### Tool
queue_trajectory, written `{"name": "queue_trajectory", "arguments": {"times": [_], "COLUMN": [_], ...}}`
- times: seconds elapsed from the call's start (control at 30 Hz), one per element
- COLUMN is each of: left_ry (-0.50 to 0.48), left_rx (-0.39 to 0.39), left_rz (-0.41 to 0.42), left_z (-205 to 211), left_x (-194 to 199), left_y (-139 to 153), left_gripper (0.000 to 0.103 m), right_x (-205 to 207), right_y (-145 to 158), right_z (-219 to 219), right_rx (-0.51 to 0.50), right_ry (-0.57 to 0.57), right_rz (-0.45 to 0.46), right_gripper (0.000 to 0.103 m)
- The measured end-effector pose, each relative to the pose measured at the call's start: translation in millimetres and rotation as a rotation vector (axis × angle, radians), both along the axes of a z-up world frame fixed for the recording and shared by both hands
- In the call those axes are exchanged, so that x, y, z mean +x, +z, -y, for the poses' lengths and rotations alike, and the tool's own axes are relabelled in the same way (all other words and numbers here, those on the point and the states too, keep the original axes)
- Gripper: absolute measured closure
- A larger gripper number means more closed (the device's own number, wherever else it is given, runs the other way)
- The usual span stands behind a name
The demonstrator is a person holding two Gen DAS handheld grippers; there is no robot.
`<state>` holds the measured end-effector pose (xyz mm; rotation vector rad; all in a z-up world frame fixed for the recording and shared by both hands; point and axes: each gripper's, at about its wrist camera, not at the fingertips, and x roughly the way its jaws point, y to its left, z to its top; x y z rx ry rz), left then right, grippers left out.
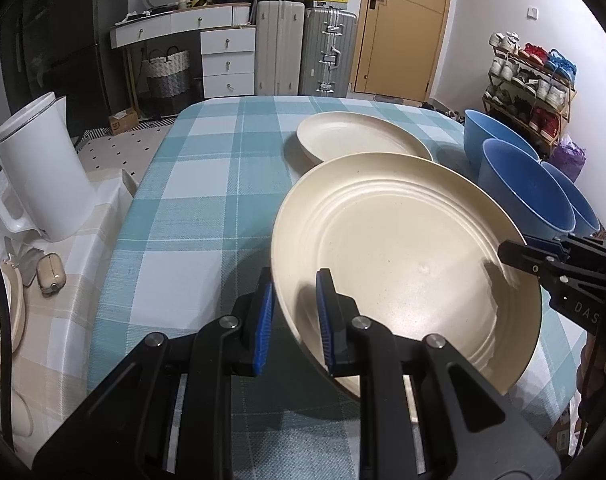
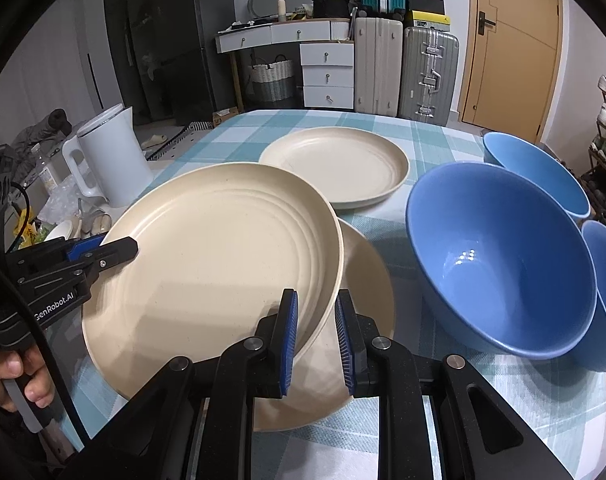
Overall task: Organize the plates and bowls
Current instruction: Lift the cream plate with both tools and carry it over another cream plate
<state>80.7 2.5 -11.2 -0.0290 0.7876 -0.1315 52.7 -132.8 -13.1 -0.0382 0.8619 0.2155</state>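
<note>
You hold the cream plate (image 2: 207, 256) with both claws: left claw (image 1: 293, 320) clamped on its near-left rim, right claw (image 2: 315, 336) clamped on the opposite rim. The plate hangs tilted just above a second cream plate (image 2: 367, 292) on the checked surface (image 1: 191, 200), a third plate (image 2: 335, 164) beyond it, blue bowls (image 2: 499, 264) to its right. Likely step: stacking plates. Next, level it, centre it over the lower plate, lower, then part both claws. Readable: "GenRobot.AI" on the left claw, "DAS" on the right.
</note>
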Motion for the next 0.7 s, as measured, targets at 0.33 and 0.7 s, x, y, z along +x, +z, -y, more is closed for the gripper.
{"name": "queue_trajectory", "arguments": {"times": [0.33, 0.7], "left_ry": [-0.022, -0.041], "left_rx": [0.02, 0.044], "left_rz": [-0.016, -0.02], "left_z": [10, 25], "left_x": [16, 23], "left_y": [-16, -26], "left_gripper": [0.087, 0.087], "right_x": [3, 3], "right_y": [-10, -20], "right_z": [8, 15], "right_rx": [-0.014, -0.053], "right_ry": [-0.023, -0.044], "right_rz": [-0.017, -0.023], "right_gripper": [0.083, 0.083]}}
